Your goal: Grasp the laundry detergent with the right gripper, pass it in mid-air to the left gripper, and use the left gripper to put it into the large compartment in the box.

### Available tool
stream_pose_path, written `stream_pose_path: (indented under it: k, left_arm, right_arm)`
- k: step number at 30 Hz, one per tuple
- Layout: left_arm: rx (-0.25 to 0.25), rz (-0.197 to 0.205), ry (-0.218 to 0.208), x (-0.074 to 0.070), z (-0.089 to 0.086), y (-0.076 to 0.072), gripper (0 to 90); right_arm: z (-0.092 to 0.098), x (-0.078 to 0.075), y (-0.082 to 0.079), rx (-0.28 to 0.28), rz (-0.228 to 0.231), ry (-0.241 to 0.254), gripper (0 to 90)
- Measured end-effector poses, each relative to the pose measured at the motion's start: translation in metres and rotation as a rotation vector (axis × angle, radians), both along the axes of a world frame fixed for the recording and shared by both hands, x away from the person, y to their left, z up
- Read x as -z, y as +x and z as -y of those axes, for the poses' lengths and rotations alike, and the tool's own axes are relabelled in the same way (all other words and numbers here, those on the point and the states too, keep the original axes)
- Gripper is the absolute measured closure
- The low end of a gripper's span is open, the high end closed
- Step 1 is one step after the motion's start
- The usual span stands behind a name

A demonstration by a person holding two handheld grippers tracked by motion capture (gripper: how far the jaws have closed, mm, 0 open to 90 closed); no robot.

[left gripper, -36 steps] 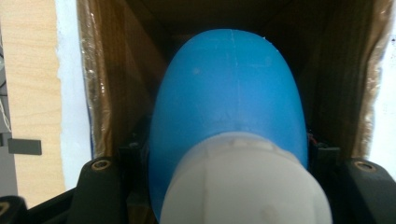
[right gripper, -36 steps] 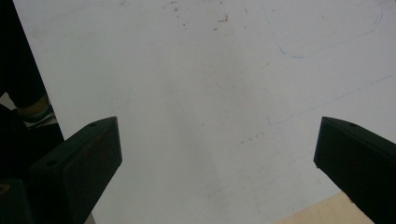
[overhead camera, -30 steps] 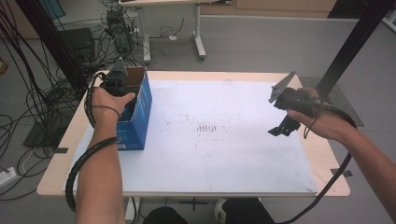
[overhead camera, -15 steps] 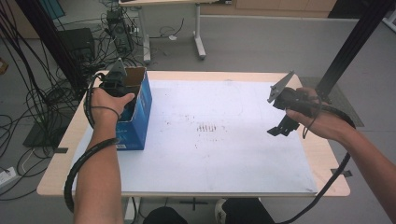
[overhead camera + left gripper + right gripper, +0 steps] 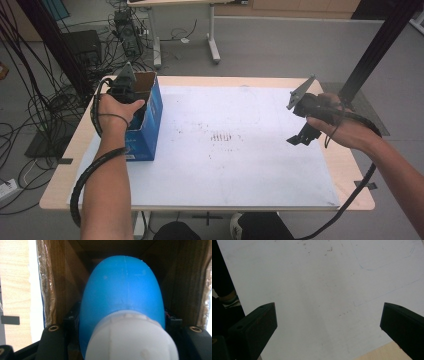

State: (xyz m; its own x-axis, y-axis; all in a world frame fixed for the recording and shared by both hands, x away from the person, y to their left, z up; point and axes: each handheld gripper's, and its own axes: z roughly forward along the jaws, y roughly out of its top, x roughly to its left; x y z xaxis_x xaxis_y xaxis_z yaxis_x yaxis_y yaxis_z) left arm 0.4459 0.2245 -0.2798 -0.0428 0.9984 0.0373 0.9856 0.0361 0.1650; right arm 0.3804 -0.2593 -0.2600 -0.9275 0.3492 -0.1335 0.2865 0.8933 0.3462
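We note an open blue cardboard box standing upright near the left edge of the desk, on the white sheet that covers most of the top. In the left gripper view the box's brown inner walls rise on both sides of a blue bottle with a white cap; the bottle sits inside the box mouth, cap toward the camera.

The left gripper reaches down into the box from above. Its jaws are closed tight on the bottle, one at each flank just below the blue shoulder.

The right gripper hangs above the right part of the sheet, clear of the surface. Its jaws stand wide apart with nothing between them.

Between box and right gripper the sheet lies bare apart from faint marks. The box sits close to the desk's left and far edges; the sheet's near corner ends just short of the right edge.
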Motion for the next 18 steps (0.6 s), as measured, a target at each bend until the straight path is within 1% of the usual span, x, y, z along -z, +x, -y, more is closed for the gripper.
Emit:
stream_pose_path:
  k: [18]
  left_arm:
    - [-0.005,0.004,-0.001,0.0005,-0.0003,0.0006,36.8]
  right_arm:
    - [-0.0003,0.0007,0.0001,0.001,0.001,-0.001,0.9]
